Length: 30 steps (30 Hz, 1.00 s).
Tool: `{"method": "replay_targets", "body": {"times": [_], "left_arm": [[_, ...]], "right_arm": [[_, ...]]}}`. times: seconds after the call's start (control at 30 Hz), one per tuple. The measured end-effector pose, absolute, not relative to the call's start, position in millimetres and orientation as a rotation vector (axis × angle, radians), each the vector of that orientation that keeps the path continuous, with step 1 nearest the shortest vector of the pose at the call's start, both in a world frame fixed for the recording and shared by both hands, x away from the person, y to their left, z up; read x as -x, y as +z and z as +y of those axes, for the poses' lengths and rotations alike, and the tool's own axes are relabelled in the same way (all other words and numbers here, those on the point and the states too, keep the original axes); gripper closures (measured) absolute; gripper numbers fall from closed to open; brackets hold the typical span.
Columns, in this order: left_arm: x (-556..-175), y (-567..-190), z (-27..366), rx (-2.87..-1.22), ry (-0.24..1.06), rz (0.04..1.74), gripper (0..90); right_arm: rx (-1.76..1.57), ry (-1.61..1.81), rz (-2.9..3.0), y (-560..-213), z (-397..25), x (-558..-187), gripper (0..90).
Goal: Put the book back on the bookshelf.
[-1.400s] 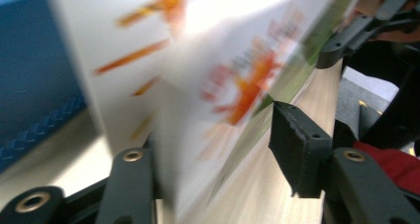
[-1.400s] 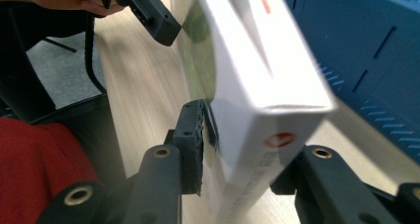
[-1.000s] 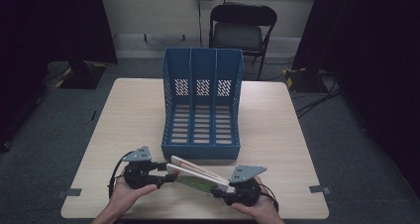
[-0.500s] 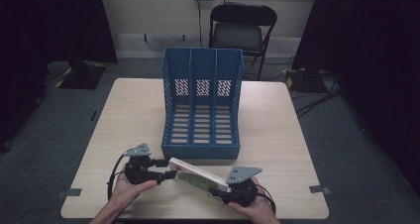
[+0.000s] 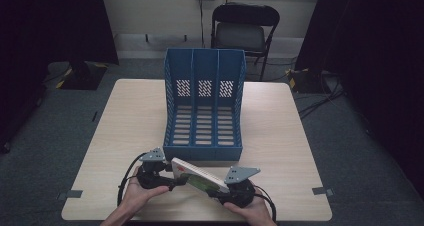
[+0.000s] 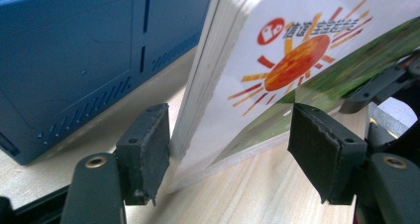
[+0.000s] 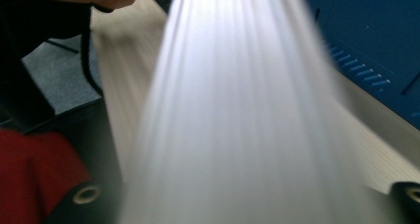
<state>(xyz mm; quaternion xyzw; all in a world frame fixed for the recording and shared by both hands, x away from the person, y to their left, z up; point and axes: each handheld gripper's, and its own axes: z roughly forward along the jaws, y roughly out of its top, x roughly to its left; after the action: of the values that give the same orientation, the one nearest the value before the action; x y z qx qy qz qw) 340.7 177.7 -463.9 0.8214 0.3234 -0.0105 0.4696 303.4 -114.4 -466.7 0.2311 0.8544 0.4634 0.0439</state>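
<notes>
A thick book [image 5: 197, 176] with a white and green cover and a red sun print [image 6: 297, 60] is propped at a tilt near the table's front edge, in front of a blue three-slot file holder [image 5: 204, 66]. My right gripper [image 5: 221, 189] is shut on the book's right end, whose blurred page edge [image 7: 237, 110] runs up between its jaws. My left gripper [image 6: 233, 135] stands open around the book's left corner. Its left pad [image 6: 143, 157] is close to the page edge, and its right pad [image 6: 322, 154] is clear of the cover.
The holder's blue front wall [image 6: 74, 60] rises just behind the book, a short gap away. The wooden table [image 5: 130, 116] has bare room left and right of the holder. A black folding chair [image 5: 239, 33] stands beyond the far edge.
My left gripper has slid a little right, closer onto the book's corner. The right gripper has shifted slightly left with the book. The book's tilt is much the same.
</notes>
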Motion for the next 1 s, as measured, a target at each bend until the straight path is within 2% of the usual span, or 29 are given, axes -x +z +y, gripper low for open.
{"method": "replay_targets", "body": {"times": [0.2,0.5,1.0], "left_arm": [[-338.5,-464.1,175.0,-2.024,-0.007,0.786,32.3],[-339.3,-464.9,175.0,-2.024,-0.012,0.776,31.3],[-339.0,-466.4,182.4,-2.078,-0.028,0.835,24.2]], "right_arm": [[-0.780,1.473,2.565,-471.6,-113.0,-306.9,67.3],[-0.675,1.412,2.565,-470.3,-109.1,-302.0,75.6],[-0.714,1.430,2.587,-466.7,-113.6,-309.0,76.2]]}}
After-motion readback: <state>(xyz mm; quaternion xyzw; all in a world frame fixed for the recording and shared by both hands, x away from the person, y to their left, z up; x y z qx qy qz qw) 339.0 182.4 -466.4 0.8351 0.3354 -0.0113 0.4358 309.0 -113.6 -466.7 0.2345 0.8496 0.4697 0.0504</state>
